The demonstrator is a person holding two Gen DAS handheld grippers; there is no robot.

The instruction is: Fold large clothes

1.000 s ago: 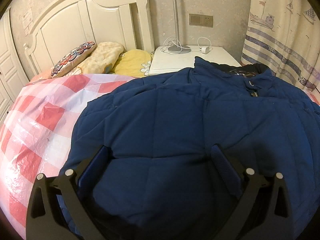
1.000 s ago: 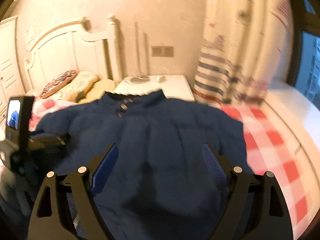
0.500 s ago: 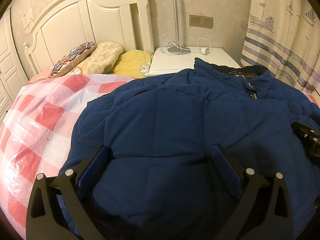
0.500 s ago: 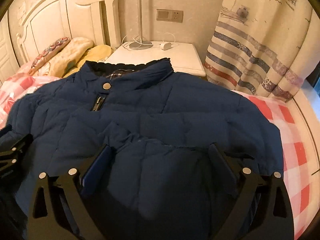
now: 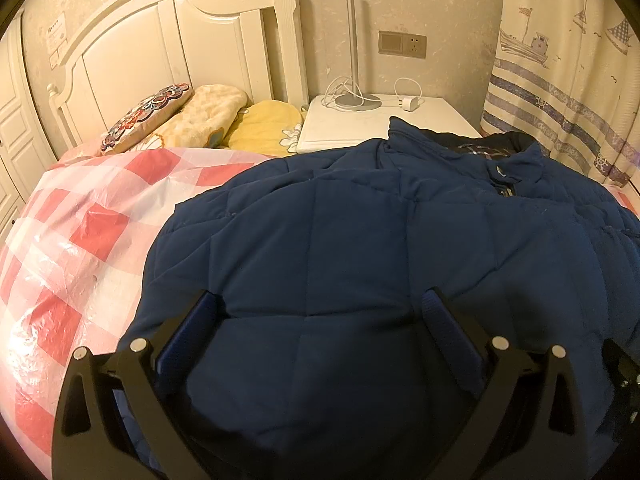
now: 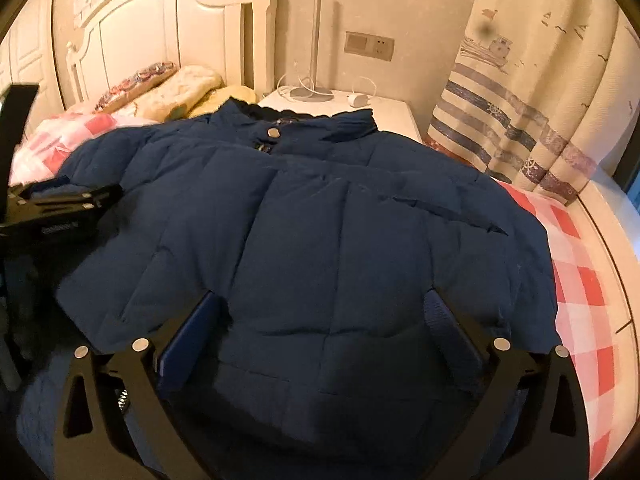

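I see the bed [image 5: 80, 240] under its red-checked cover, the blue padded jacket [image 6: 320, 220] spread front-up across it, collar toward the headboard. My left tongs [image 5: 320, 312] gape released over its hem; my right tongs [image 6: 324, 312] have just been opening, gripping nothing.

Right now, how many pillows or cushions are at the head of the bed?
3: embroidered cushion leftmost, beige fleecy pillow in the middle, yellow pillow nearest the nightstand. The jacket may hide more.

Both wrist views look down, close over the jacket [image 5: 360, 260], facing the headboard [image 6: 168, 32]; both share the nightstand [image 5: 384, 120].
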